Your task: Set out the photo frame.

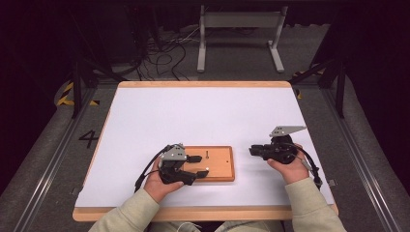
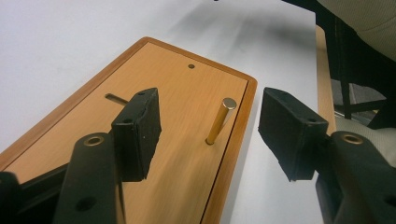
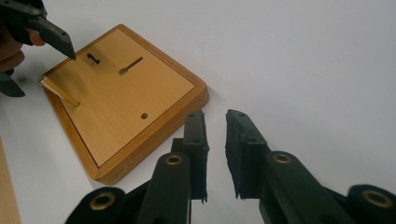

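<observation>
Brass pin [image 2: 221, 121] stands upright in a hole of the wooden board [image 2: 187, 93], near the board's long edge on the person's side; the board lies flat on the white table [image 1: 193, 111], a little left of centre. Left gripper [image 2: 210, 133] sits over that end of the board with its jaws wide apart, one pad over the board, the other off its edge, the pin between them and touched by neither; the pin stands on its own. Right gripper [image 3: 215, 154] hovers above bare table to the right of the board, jaws nearly together with a narrow gap, nothing in them. In the right gripper view the board also shows a slot [image 3: 130, 65], a small dark keyhole-shaped cut [image 3: 93, 58] and a second small hole [image 3: 144, 115]. Judgement on handling: the pin looks like solid polished metal, so stiff, not fragile, small and fairly light, but smooth and round, so likely to slip or roll in flat pads. Best hold appears to be across the upper half of the shaft, pads square to it, then a straight pull or push along its axis; any side load may jam it in the hole. The board looks rigid and light enough to slide, so it may want steadying at its free end.
</observation>
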`<state>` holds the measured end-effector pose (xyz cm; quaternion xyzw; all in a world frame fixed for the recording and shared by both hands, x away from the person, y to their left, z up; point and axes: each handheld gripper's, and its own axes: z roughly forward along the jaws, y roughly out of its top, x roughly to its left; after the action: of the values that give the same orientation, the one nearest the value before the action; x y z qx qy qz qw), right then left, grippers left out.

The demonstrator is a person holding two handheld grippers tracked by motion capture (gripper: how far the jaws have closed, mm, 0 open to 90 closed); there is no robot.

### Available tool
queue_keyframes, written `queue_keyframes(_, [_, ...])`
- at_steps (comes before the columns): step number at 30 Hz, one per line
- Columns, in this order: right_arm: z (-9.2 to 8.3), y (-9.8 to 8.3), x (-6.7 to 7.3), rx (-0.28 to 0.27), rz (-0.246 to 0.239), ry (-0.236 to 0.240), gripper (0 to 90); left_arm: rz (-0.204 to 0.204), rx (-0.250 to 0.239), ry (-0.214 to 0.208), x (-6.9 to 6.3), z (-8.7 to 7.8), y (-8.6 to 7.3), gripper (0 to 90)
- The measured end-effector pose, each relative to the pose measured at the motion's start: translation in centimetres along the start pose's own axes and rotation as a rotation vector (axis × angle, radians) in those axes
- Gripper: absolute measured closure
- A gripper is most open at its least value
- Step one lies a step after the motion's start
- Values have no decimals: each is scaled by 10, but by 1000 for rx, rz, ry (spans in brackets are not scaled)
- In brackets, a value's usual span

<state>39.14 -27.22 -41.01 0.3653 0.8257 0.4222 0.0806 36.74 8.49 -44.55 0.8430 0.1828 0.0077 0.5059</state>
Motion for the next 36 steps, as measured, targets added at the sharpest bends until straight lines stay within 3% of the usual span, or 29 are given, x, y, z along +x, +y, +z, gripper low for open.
queue_keyframes(6, [1,-1,-1,3,0,2,779,29,34,-3,-3,13,-1,435])
queue_keyframes(12, [2,-1,-1,8,-2,1,775,70,71,3,-6,18,-2,568])
queue_keyframes(15, [3,-1,-1,9,-2,1,774,78,83,25,-7,18,-2,615])
queue_keyframes(18, [3,-2,0,10,-2,2,773,74,87,20,-6,19,-2,636])
queue_keyframes(22, [4,-1,0,11,-3,3,772,101,93,27,-7,21,-1,771])
queue_keyframes(26, [4,-2,0,12,-3,3,772,100,93,18,-5,22,-1,831])
queue_keyframes(32, [5,-2,0,15,-11,6,770,133,92,25,-7,21,-2,836])
queue_keyframes(36, [5,-1,1,16,-12,9,769,196,94,57,-12,22,-3,838])
